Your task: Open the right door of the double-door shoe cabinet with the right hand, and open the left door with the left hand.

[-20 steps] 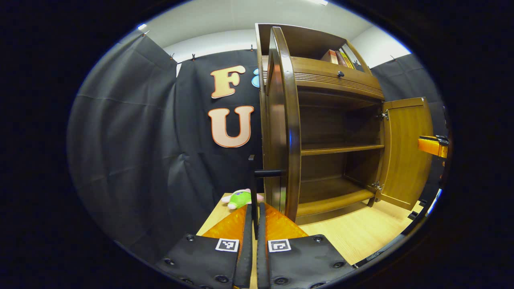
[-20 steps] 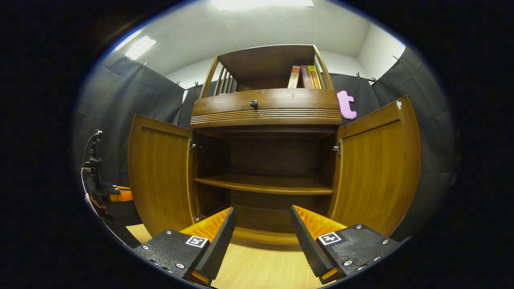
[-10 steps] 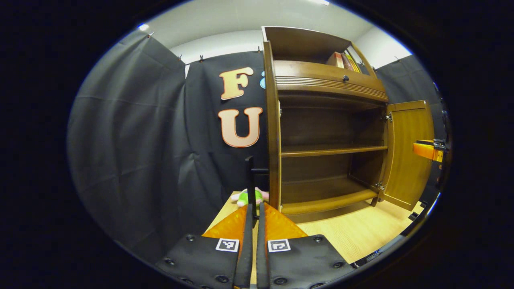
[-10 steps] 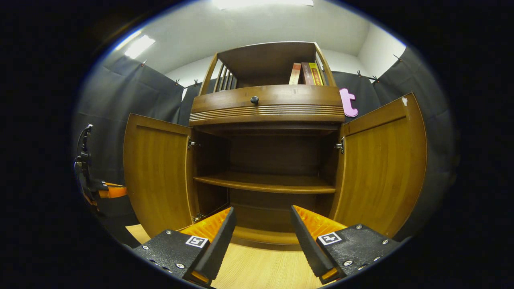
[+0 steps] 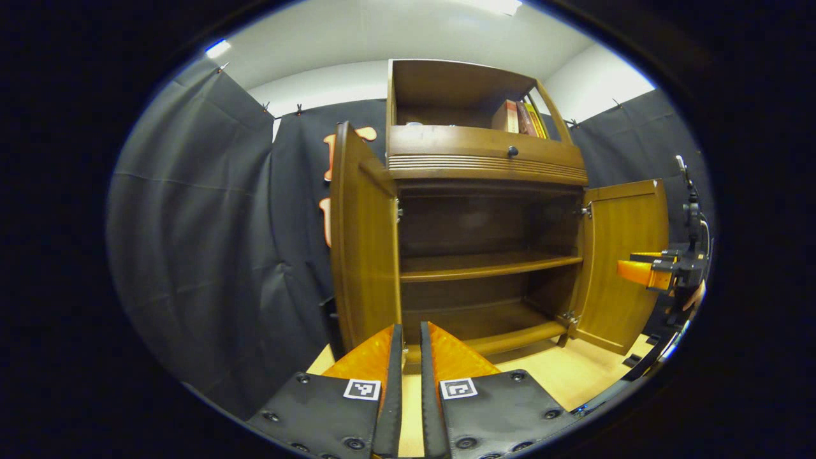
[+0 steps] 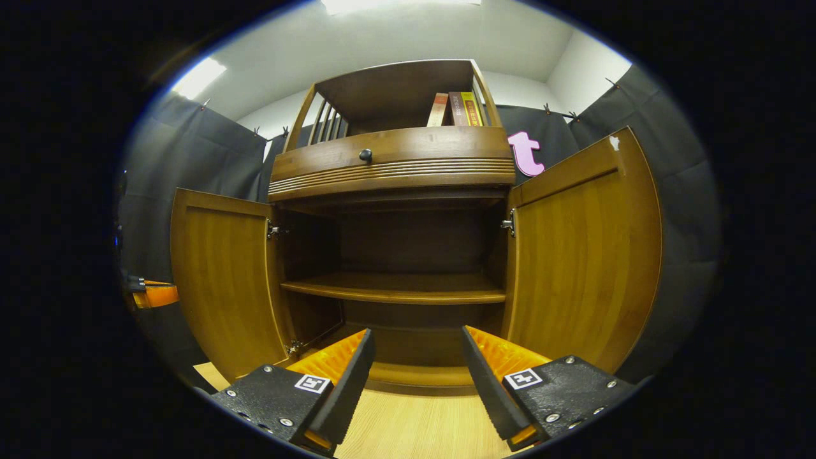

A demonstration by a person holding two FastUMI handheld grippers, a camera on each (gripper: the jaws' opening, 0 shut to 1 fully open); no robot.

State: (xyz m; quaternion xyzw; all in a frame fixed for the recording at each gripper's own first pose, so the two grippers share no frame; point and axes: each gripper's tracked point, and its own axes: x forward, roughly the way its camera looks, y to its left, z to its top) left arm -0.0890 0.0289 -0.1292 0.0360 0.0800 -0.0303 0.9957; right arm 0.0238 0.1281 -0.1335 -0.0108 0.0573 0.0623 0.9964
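The wooden shoe cabinet [image 5: 484, 153] stands with both doors swung out. In the left gripper view its left door [image 5: 363, 242] is seen nearly edge-on just left of my left gripper [image 5: 410, 338], whose fingers stand a narrow gap apart with nothing between them. The right door [image 5: 628, 261] hangs wide, with my right gripper [image 5: 656, 273] beside it. In the right gripper view the cabinet [image 6: 395, 166] is straight ahead, left door [image 6: 220, 274] and right door [image 6: 583, 255] spread, and my right gripper [image 6: 417, 344] is open and empty before the lower shelf.
Books [image 6: 456, 108] stand in the cabinet's top shelf above a drawer with a dark knob [image 6: 365, 154]. The two inner shelves [image 6: 395, 293] hold nothing. A light wooden floor [image 6: 414, 427] runs under the cabinet. Black cloth walls close in on both sides.
My left gripper has let go of the left door's dark handle and turned right to face the cabinet's inside. The left door stands wider. The right gripper has barely shifted.
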